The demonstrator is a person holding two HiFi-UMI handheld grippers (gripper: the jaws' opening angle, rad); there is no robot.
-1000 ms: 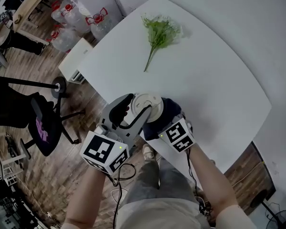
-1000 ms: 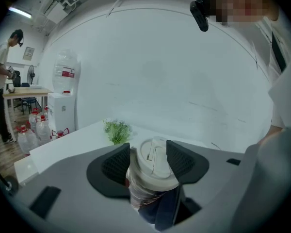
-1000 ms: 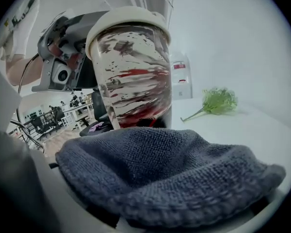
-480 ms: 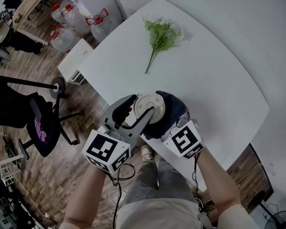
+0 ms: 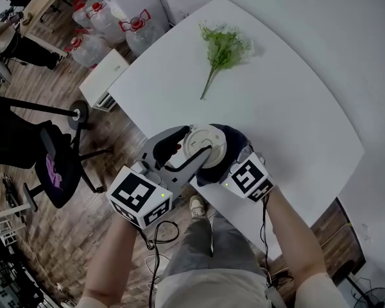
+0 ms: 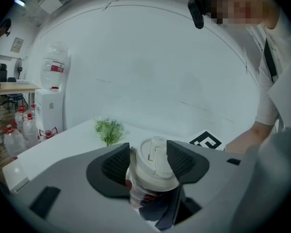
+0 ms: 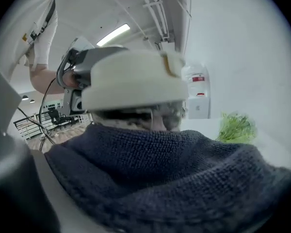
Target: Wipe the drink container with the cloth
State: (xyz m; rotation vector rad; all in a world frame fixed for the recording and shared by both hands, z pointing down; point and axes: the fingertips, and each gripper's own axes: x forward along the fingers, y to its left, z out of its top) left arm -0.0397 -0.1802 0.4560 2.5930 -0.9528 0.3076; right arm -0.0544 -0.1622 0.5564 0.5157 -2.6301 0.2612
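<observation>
At the near edge of the white table (image 5: 295,108), the cup (image 5: 204,141) sits in my left gripper (image 6: 150,161), whose jaws clamp its wall just under the lid. My right gripper (image 5: 234,161) has just been opening its jaws. They stand wide with the dark cloth (image 5: 230,147) bunched between them, up against the cup's side. The cup looks like thin clear plastic, light, smooth and easy to dent, so I judge the stiffer band below the lid the safest hold. The cloth is thick and soft, and I'd pinch a fat fold.

L claw (image 6: 148,161) grey w/ black ribbed pads (image 6: 117,163); b/w marker cubes (image 5: 140,197); black cables (image 5: 155,236); grey trousers (image 5: 208,242), white shoe (image 5: 197,205)
</observation>
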